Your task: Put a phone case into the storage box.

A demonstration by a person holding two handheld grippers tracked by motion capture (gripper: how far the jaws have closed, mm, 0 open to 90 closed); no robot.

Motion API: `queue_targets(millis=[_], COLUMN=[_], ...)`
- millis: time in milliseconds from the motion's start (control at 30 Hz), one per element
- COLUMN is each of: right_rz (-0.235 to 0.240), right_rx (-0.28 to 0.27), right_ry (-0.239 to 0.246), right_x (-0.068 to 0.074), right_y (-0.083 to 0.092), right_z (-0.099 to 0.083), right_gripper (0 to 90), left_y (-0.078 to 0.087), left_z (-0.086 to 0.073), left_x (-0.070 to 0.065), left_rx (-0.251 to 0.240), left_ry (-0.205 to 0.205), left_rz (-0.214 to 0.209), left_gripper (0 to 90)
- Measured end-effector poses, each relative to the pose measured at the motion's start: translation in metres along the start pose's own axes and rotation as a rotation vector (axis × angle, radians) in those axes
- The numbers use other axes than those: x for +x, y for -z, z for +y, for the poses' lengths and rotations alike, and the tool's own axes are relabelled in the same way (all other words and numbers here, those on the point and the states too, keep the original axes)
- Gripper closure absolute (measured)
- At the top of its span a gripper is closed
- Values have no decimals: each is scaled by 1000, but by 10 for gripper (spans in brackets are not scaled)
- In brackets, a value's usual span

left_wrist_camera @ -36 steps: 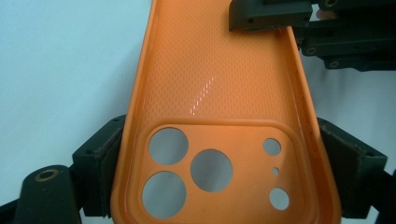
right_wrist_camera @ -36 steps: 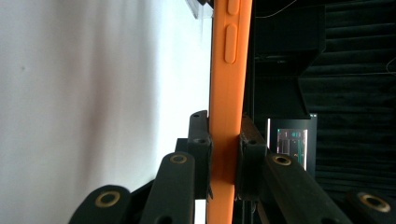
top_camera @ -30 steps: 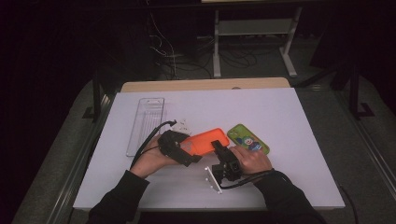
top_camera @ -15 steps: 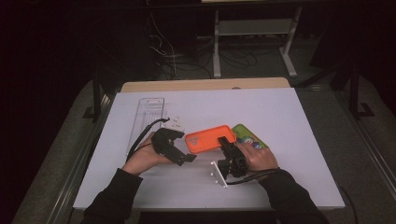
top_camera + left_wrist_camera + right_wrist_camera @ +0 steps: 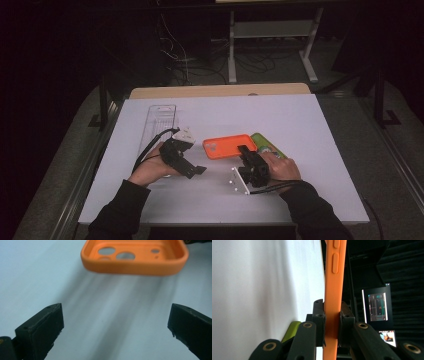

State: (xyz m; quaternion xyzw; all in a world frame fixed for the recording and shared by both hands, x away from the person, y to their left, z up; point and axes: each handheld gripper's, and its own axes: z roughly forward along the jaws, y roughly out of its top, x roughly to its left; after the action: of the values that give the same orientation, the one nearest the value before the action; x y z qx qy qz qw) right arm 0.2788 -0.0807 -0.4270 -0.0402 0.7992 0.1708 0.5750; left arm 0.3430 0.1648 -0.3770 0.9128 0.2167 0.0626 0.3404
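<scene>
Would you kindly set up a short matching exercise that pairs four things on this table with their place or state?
Things:
1. orange phone case
2. left hand-held gripper
3. green pouch
4. clear tray

States:
A. jaws wide apart, nothing between them
B. clamped in the right hand-held gripper
C. far left of the white table top
D. lying just beyond the case, partly hidden

Pairs: 1-B, 2-A, 3-D, 4-C

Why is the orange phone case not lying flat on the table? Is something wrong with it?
Nothing looks broken. The orange phone case is off the white table because the right gripper clamps its edge. The left gripper has just opened its fingers and holds nothing. A green item lies beside the case.
</scene>
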Motion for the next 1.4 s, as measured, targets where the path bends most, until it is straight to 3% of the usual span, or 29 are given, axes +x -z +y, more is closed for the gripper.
queue_targets(millis=[167,200,300,367,433,533,733,900,967,1133,1400], right_rz=[47,41,67,78,86,96,129,171,183,216,286], right_rx=[15,4,14,8,17,18,5,13,15,4,-17], right_ry=[-106,-101,-148,-185,-219,-233,-329,-458,-481,-546,-725], right_x=[-4,-6,-8,-9,-11,-15,-18,-21,-23,-28,-33], right_y=[2,1,1,1,1,1,0,1,0,-1,-3], right_z=[-3,-4,-6,-6,-6,-7,-8,-9,-11,-15,-20], right_gripper=[781,781,781,781,781,781,782,782,781,782,782], left_y=[-1,-1,0,-1,-2,-2,-2,0,0,1,1], left_z=[0,0,1,2,2,2,2,3,2,3,3], left_x=[-2,-2,-2,-4,-4,-4,-4,-2,-3,-2,-2], left_rx=[-14,-15,-19,-38,-41,-43,-47,-35,-58,-65,-59], left_ry=[23,20,-5,14,10,10,8,-4,17,15,27], left_rz=[-8,-3,5,3,1,3,7,9,6,8,9], left_gripper=[0,0,0,0,0,0,0,0,0,0,0])
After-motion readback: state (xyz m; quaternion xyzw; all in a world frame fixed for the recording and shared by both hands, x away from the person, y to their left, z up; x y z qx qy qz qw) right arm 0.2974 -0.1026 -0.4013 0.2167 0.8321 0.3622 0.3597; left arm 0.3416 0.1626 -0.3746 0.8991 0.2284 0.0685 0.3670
